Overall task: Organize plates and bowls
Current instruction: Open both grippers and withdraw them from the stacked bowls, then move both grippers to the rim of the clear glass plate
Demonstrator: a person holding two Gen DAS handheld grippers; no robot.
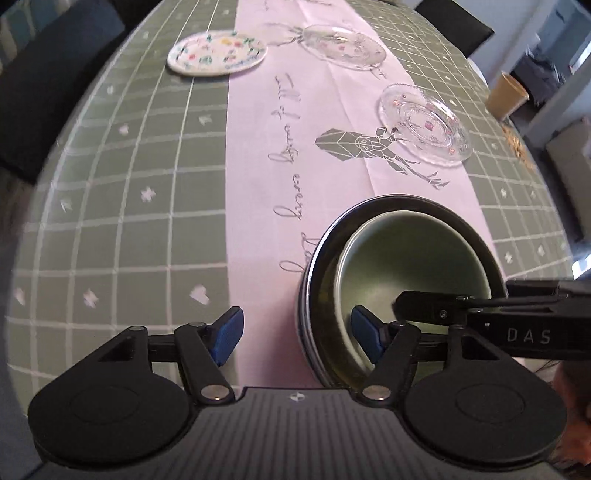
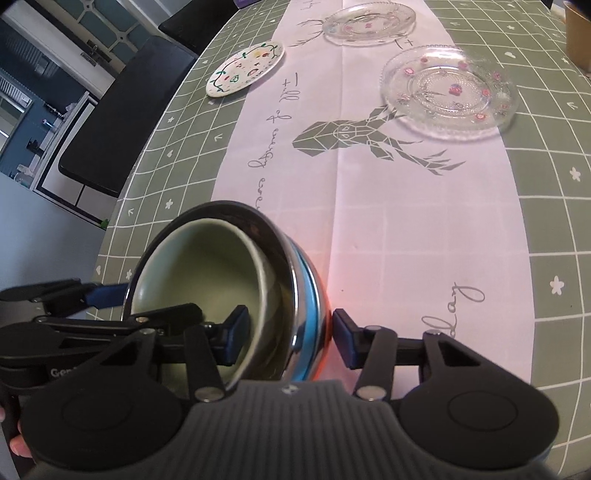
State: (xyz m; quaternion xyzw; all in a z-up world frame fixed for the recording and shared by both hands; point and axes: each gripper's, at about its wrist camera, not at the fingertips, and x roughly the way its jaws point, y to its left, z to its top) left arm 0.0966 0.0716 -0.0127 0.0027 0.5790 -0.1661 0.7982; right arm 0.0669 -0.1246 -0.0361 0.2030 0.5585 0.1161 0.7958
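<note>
A green bowl point(image 1: 402, 254) sits nested inside a steel bowl with a blue outside point(image 1: 317, 266) on the pink runner; both also show in the right wrist view, the green bowl point(image 2: 199, 273) inside the steel bowl point(image 2: 310, 295). My left gripper point(image 1: 297, 334) is open, its jaws straddling the bowls' near-left rim. My right gripper point(image 2: 290, 341) is open, its jaws straddling the right rims. A floral white plate point(image 1: 217, 53) point(image 2: 245, 68) and two glass plates point(image 1: 424, 123) point(image 1: 343, 46) point(image 2: 448, 92) point(image 2: 369, 22) lie farther away.
The table wears a green checked cloth point(image 1: 129, 192) with a pink runner point(image 1: 306, 122). A brown paper cup point(image 1: 506, 95) stands at the far right edge. Dark chairs point(image 2: 122, 114) flank the left side.
</note>
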